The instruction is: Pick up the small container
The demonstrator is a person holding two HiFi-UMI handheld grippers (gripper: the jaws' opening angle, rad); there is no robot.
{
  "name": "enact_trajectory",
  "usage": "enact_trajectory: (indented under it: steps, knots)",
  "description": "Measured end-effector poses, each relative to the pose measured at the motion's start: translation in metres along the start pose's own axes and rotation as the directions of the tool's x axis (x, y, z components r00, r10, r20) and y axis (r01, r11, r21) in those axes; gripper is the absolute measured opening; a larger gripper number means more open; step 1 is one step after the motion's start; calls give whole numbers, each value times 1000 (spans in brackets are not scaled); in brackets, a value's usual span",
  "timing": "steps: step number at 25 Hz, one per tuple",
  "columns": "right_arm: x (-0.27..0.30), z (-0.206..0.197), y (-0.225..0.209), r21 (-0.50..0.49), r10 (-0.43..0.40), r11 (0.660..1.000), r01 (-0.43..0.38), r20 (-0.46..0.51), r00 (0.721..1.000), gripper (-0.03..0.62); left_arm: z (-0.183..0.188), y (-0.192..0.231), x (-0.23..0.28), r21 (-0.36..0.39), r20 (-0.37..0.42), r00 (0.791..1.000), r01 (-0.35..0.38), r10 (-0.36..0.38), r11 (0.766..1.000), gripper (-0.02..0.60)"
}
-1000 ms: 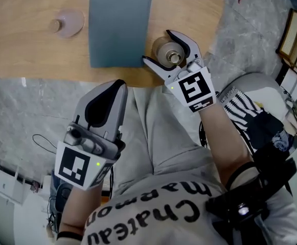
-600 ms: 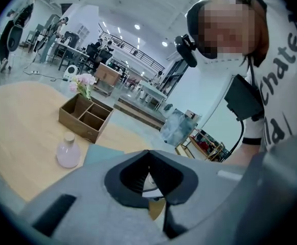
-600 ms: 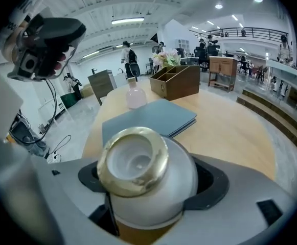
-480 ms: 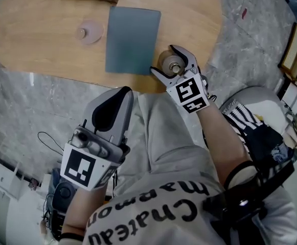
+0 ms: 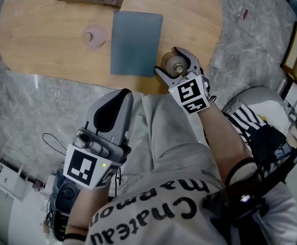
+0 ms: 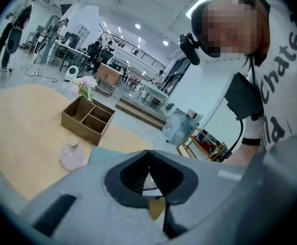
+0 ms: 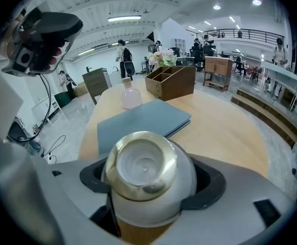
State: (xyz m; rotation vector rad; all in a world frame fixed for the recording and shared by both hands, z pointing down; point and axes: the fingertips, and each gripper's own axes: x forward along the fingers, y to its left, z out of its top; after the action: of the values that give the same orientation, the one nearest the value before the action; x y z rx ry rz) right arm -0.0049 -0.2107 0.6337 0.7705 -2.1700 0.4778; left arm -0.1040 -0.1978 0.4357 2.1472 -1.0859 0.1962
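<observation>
— At the table's near edge, what does the right gripper (image 5: 168,61) have?
— Its jaws are pressed onto the small container (image 7: 144,173). One dark pad sits on each side of the round pale belly, below the gold-rimmed top. Neither view settles whether the base rests on the wood or hangs just above it.
— How would the thing handle?
— It looks like glazed ceramic or glass, so stiff, smooth and probably slippery. It seems light enough for one gripper, and it would likely chip if it fell to the floor. The belly curves, so a hold at its widest line seems safest. Higher up, toward the narrower neck, it could slide out of the pads.
— And the left gripper (image 6: 149,162)?
— Its jaws are together with nothing between them, and it is held over the person's lap, well apart from the table.
— What lies around the container?
— A grey-blue mat (image 5: 135,44) lies just beside it on the pale wooden table (image 5: 46,55). A pink flask (image 5: 94,35) stands on the mat's other side, and a wooden compartment box (image 7: 171,83) sits at the far edge. The wood looks flat and hard. Past it is a large bright hall with desks, people standing far off, and a marbled grey floor (image 5: 20,106).
</observation>
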Motion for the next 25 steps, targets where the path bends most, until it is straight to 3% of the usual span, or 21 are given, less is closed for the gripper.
enact_trajectory:
  steps: [25]
  knots:
    - [-20, -7, -8, 58, -80, 995, 82, -41, 996, 347, 19, -13, -20, 40, 43, 999, -26, 25, 999, 14]
